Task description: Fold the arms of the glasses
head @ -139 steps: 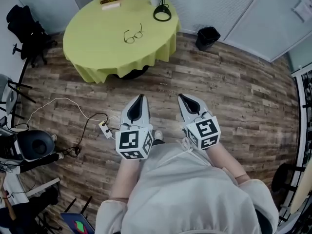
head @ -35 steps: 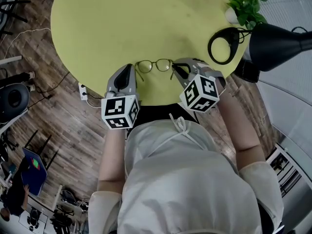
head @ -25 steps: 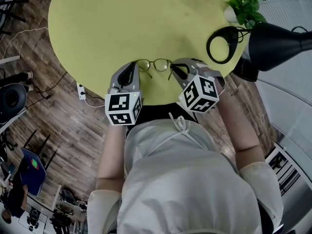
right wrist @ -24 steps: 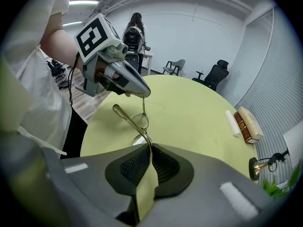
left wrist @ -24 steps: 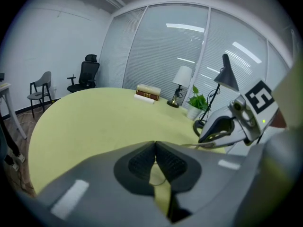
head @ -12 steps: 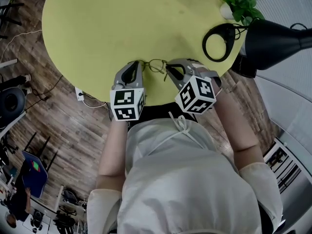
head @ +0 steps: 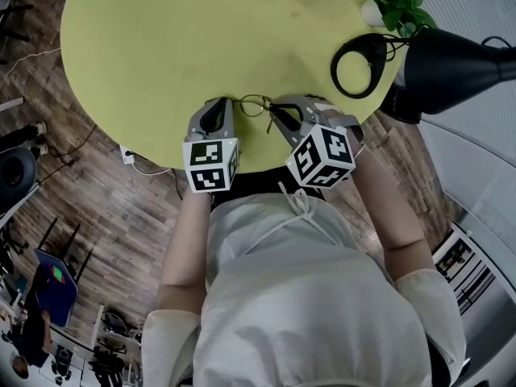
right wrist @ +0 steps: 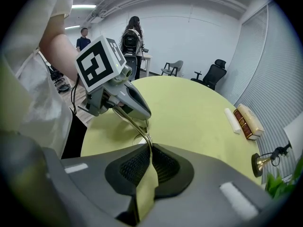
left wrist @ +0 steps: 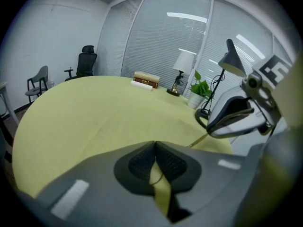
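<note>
Glasses [head: 255, 105] lie at the near edge of the yellow-green counter [head: 177, 39], between the two grippers. The left gripper [head: 230, 103] has its jaws pinched on thin frame wire, and the right gripper [head: 272, 110] jaws are closed on the metal arm.

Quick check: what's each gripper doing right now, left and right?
Left gripper: closed, with a thin wire of the glasses caught between its pads.
Right gripper: closed on the glasses' arm.
</note>
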